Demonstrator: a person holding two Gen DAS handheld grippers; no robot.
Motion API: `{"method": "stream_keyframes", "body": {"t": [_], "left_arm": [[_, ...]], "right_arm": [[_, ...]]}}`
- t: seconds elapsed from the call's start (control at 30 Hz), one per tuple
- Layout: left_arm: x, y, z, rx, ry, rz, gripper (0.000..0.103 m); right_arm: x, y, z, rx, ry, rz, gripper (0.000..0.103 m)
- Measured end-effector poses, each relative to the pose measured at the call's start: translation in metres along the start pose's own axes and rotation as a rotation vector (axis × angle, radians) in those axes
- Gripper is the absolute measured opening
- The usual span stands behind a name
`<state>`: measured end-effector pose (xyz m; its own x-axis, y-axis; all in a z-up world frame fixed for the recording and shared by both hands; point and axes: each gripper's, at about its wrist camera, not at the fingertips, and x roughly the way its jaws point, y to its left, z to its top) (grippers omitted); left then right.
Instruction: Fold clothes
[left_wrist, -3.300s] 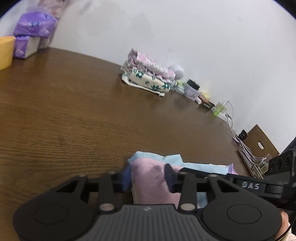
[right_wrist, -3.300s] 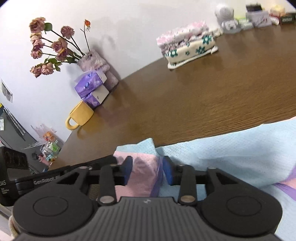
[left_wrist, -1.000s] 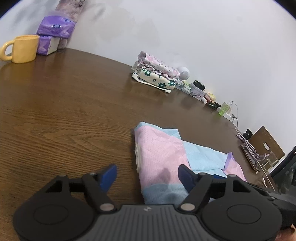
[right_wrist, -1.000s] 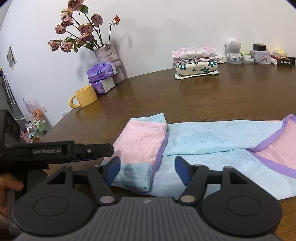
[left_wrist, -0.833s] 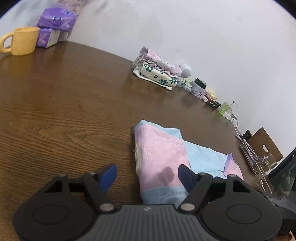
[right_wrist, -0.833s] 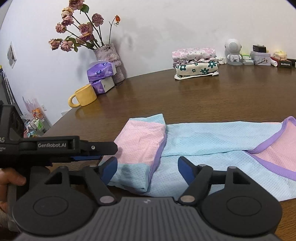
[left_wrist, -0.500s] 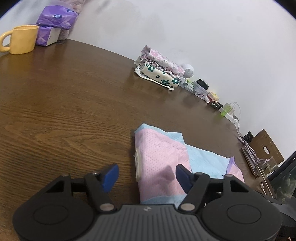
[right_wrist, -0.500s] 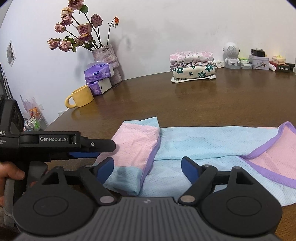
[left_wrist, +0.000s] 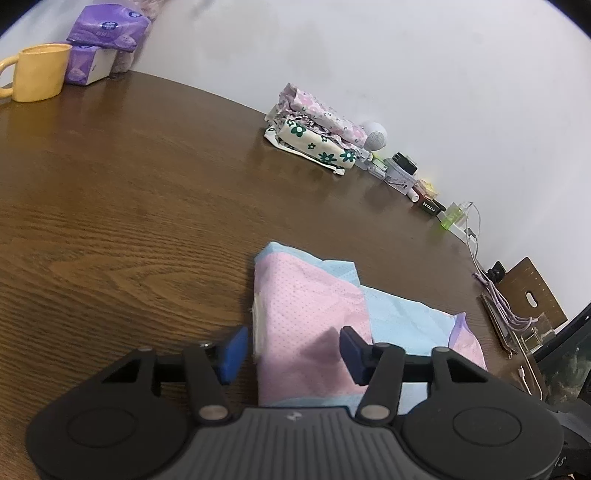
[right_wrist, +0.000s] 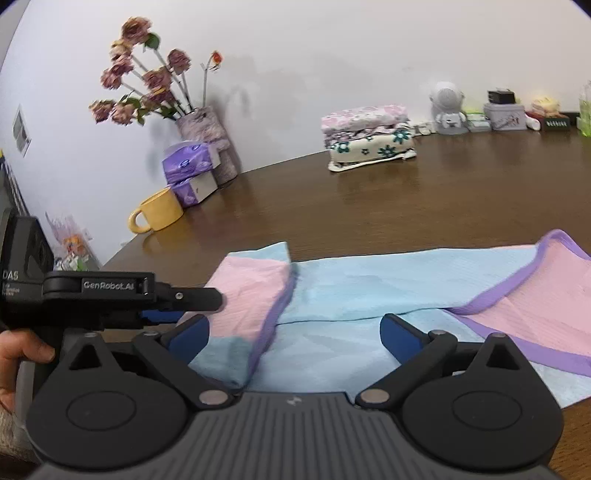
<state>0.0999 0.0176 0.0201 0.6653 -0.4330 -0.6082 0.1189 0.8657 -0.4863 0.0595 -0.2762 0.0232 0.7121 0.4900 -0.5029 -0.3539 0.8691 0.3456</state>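
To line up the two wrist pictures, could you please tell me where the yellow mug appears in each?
Left wrist view: the yellow mug sits at the far upper left edge, beside the purple tissue packs.
Right wrist view: the mug is left of centre, at the table's far edge, below the packs.
Shared landmark: the folded floral clothes stack by the wall.

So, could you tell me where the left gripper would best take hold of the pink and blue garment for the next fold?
Probably the folded pink end, right ahead of the left gripper. Its open jaws already straddle that end, and the layered edge gives a thick lip to pinch. Come in low along the table from the near side, so one finger can slide under the stack.
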Motion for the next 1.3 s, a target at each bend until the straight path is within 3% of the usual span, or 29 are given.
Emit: {"method": "stream_keyframes", "body": {"t": [0.37, 0.83, 1.07, 1.3], "left_arm": [[0.004, 0.000, 0.002, -0.033, -0.005, 0.014, 0.041], [0.004, -0.007, 0.001, 0.012, -0.024, 0.048, 0.031], [0.002, -0.016, 0.001, 0.076, -0.043, 0.075, 0.020], [0.002, -0.032, 0.004, 0.175, -0.059, 0.134, 0.018]], "right_arm": [[-0.005, -0.026, -0.001, 0.068, -0.013, -0.004, 0.101], [-0.006, -0.036, -0.003, 0.100, -0.017, -0.022, 0.102], [-0.006, -0.040, -0.005, 0.106, -0.013, -0.021, 0.102], [-0.009, -0.043, -0.004, 0.105, -0.015, -0.022, 0.102]]}}
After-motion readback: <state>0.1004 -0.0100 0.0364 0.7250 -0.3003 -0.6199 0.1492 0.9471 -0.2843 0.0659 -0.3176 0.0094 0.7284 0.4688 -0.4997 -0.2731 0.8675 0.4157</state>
